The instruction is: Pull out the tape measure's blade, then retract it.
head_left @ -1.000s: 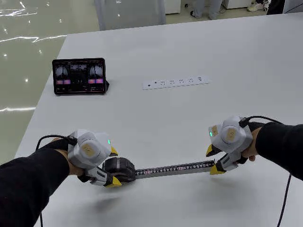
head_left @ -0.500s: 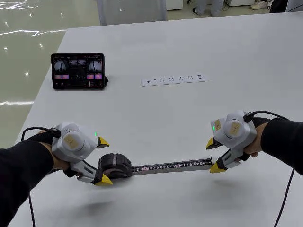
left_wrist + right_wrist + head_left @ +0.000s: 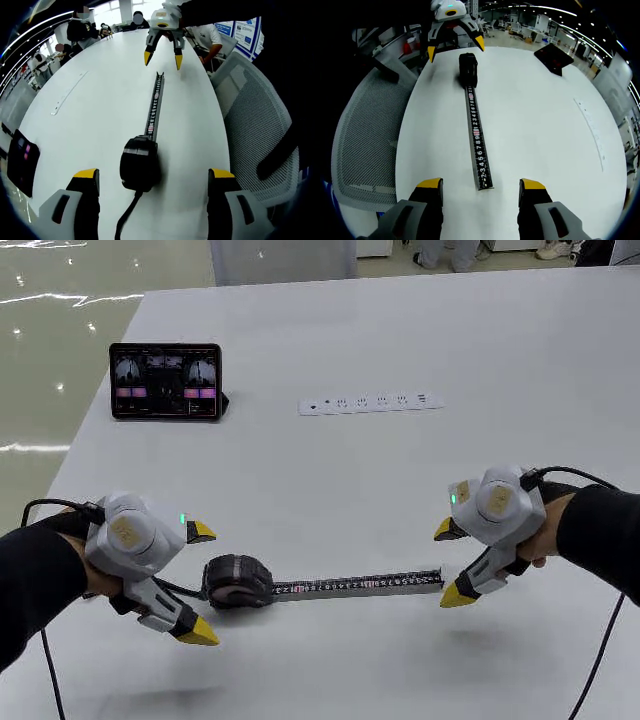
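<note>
- The left gripper (image 3: 198, 581) is held released, its yellow-tipped jaws spread wide, with nothing touched by them.
- The right gripper (image 3: 449, 562) is likewise held released, and nothing is clasped between its jaws.
- The tape measure (image 3: 238, 581) is seen lying on the white surface (image 3: 400, 340), its case just ahead of the left gripper's jaws and in line with the gap between them.
- The case is black, rounded and chunky; a thin black strap (image 3: 125, 220) is seen trailing from its rear towards the left gripper.
- The blade (image 3: 360, 586) is pulled out and lies flat and straight across the surface, from the case towards the right gripper.
- In the right gripper view the blade's hooked end is seen between the two jaws, apart from both.
- Digits are printed along the blade; near the hooked end 2 to 9 can be read in the right gripper view, and the digits farther along are too small to be told.
- A small red mark is seen on the blade near the case.
- Farther back, a tablet (image 3: 165, 380) is propped up with two round camera pictures and pink bars on its screen; its writing is too small to be read.
- A white power strip (image 3: 370, 401) lies well apart from the tape measure.
</note>
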